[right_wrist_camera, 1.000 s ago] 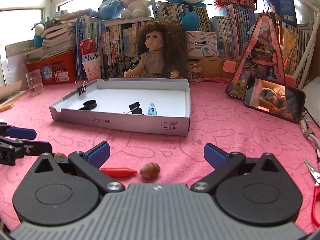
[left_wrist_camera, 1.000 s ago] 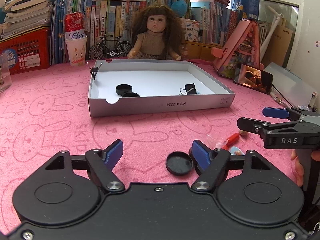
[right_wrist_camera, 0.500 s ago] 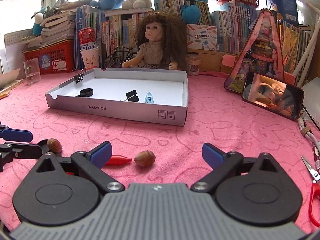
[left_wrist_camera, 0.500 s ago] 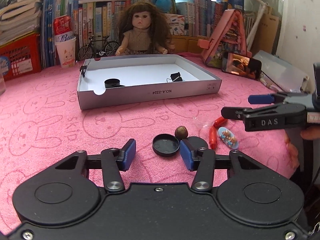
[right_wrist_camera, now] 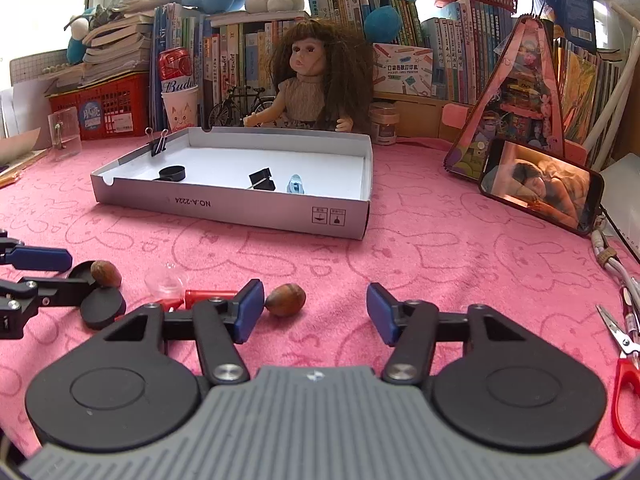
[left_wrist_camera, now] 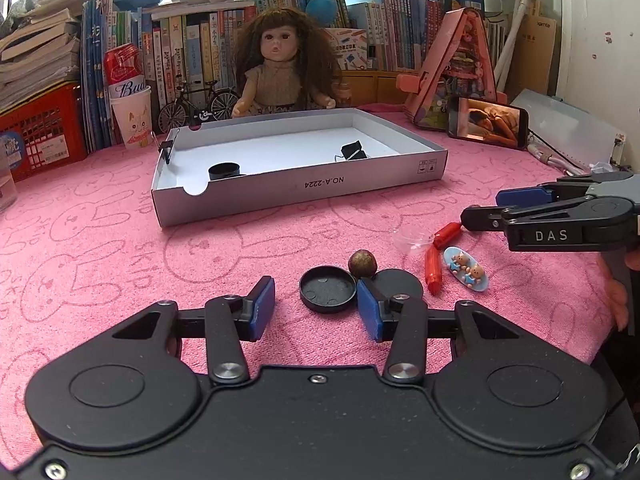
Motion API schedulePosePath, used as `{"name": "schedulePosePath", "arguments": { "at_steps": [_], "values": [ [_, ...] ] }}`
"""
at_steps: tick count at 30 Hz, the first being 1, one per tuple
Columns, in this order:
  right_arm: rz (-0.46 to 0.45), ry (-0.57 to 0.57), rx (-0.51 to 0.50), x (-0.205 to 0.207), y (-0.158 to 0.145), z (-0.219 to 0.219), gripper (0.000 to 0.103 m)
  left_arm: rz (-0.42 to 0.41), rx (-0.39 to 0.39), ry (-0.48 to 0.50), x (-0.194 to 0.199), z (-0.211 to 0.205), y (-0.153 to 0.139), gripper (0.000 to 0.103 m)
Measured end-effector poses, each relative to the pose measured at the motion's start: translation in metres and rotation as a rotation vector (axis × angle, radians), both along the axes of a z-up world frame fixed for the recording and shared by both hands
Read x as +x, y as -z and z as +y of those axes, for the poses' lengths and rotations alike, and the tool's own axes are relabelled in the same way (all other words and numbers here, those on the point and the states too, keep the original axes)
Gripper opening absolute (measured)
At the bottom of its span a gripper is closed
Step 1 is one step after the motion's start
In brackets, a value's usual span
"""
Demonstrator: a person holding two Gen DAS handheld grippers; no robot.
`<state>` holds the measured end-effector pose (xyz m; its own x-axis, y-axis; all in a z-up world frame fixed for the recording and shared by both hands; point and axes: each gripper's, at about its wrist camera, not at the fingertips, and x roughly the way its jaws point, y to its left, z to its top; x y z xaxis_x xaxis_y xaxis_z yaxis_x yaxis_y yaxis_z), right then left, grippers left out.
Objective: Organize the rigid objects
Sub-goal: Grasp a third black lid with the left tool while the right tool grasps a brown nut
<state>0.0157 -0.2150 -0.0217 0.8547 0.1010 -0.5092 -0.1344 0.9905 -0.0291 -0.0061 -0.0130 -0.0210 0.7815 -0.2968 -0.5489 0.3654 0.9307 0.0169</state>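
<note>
A white box lid (left_wrist_camera: 304,190) (right_wrist_camera: 240,210) lies on the pink cloth and holds black caps (left_wrist_camera: 224,171), a binder clip (left_wrist_camera: 354,151) and a small blue clip (right_wrist_camera: 295,185). My left gripper (left_wrist_camera: 316,310) is open just behind a black cap (left_wrist_camera: 327,288), with a second cap (left_wrist_camera: 400,283) and a brown nut (left_wrist_camera: 362,262) beside it. Red pieces (left_wrist_camera: 433,269) and a blue bear clip (left_wrist_camera: 466,271) lie to the right. My right gripper (right_wrist_camera: 316,310) is open; a brown nut (right_wrist_camera: 285,299) lies by its left finger.
A doll (left_wrist_camera: 278,68), books, a red basket (left_wrist_camera: 40,132), a cup with a can (left_wrist_camera: 130,114) and a model bicycle stand behind the box. A phone (right_wrist_camera: 542,188) leans at the right. Red scissors (right_wrist_camera: 624,364) and cables lie at the far right.
My left gripper has drawn back and narrowed its opening around the black cap. My right gripper has moved left and forward, so the nut now lies by its left finger.
</note>
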Motion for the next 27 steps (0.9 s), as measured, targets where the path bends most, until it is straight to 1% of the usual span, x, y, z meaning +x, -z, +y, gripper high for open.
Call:
{"name": "schedulePosePath", "arguments": {
  "at_steps": [2,6,9,12,13,14,16,17,22,27],
  "values": [
    [0.002,-0.01,-0.014,-0.0004,0.0009,0.0022,0.062,-0.006,0.006,-0.002,0.0009,-0.0023,0.001,0.044],
    [0.001,-0.004,-0.02,-0.0001,0.0005,0.0064,0.062,0.001,-0.015,-0.012,0.0042,-0.0012,0.0008,0.045],
    [0.002,-0.014,-0.031,-0.0001,0.0004,0.0081,0.06,0.001,-0.015,-0.011,0.0046,-0.0011,0.0008,0.045],
    [0.007,-0.015,-0.03,-0.0001,0.0009,0.0078,0.052,-0.002,-0.007,-0.011,0.0043,-0.001,0.0011,0.043],
    [0.009,-0.016,-0.026,-0.0001,0.0009,0.0075,0.045,-0.004,-0.004,-0.006,0.0038,-0.0014,0.0011,0.041],
    [0.012,-0.021,-0.017,0.0,0.0007,0.007,0.035,-0.006,0.0,0.0,0.0035,-0.0016,0.0011,0.038],
    [0.012,-0.019,-0.015,-0.0008,0.0004,0.0078,0.026,-0.01,0.007,0.005,0.0021,-0.0027,0.0009,0.033],
    [0.008,-0.021,-0.017,-0.0013,0.0,0.0086,0.026,-0.009,0.005,0.003,0.0023,-0.0023,0.0005,0.03],
    [-0.008,-0.025,-0.015,-0.0026,-0.0041,0.0103,0.021,-0.001,-0.005,-0.022,0.0026,-0.001,-0.0016,0.029],
    [-0.017,-0.018,-0.016,-0.0022,-0.0071,0.0107,0.019,-0.009,-0.006,-0.047,0.0024,0.0012,-0.0047,0.029]
  ]
}}
